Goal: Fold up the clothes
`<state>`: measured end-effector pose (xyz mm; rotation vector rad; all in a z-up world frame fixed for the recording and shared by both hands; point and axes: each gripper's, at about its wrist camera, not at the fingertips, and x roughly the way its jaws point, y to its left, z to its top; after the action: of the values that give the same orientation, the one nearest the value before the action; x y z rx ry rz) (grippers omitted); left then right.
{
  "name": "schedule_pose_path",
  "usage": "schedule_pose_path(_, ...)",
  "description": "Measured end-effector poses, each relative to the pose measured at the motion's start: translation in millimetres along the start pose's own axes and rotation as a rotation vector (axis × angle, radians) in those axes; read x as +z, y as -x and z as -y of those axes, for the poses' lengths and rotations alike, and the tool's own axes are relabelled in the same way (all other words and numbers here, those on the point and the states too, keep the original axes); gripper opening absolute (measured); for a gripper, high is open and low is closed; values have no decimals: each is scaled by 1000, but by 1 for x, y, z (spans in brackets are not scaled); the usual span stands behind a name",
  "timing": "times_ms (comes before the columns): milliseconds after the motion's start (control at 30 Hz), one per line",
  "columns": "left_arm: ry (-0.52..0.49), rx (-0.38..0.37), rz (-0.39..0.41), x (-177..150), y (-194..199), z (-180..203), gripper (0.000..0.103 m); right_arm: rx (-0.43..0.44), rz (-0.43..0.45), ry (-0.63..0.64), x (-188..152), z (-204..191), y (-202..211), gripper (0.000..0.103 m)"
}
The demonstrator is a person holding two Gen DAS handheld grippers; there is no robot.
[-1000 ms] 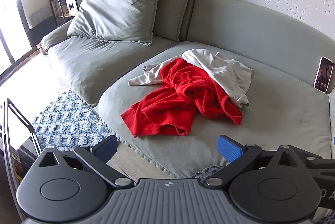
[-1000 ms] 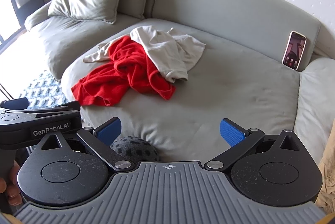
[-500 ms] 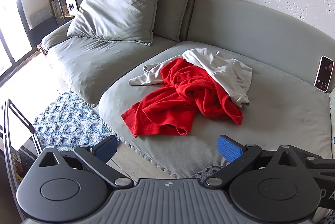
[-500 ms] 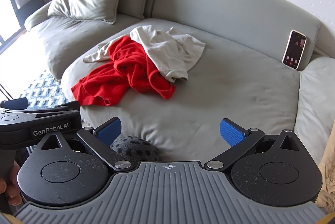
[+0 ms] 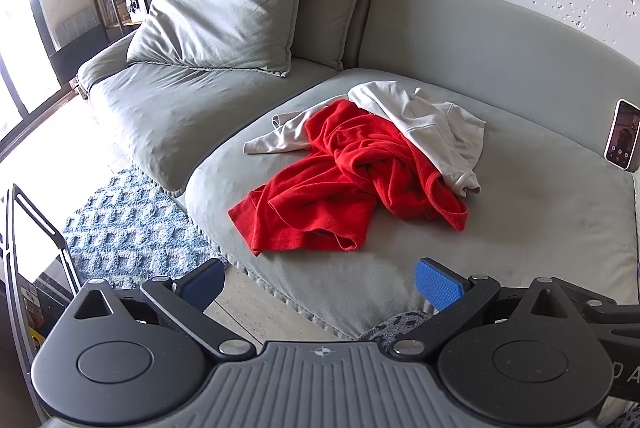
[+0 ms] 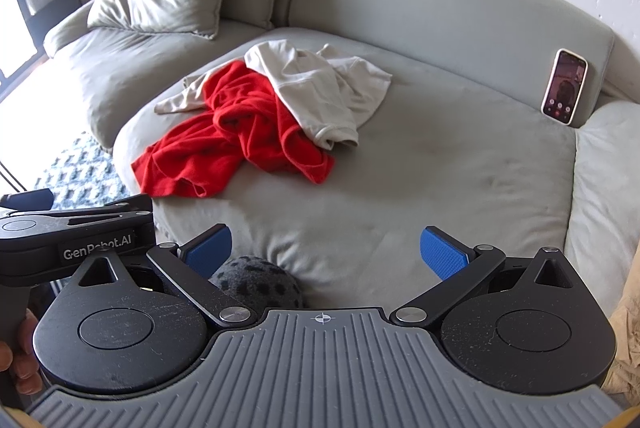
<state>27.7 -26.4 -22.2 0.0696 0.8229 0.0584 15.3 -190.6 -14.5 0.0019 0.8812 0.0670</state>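
Lying crumpled mid-sofa (image 6: 460, 164): red garment (image 5: 344, 184), white garment (image 5: 432, 124) overlapping; both hand-held grippers (image 5: 320, 280) (image 6: 326, 248) wide, empty.

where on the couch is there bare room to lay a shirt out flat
The widest bare patch of the seat cushion lies between the red garment, the propped phone and the cushion's front edge. The left seat below the pillows is bare too. The red and white garment pile crowds the middle.
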Motion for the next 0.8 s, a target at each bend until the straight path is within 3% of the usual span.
schedule_pose_path(800,14,20,-27,2,-16,-2,101,27,-5,-10,5,-4,-17,103)
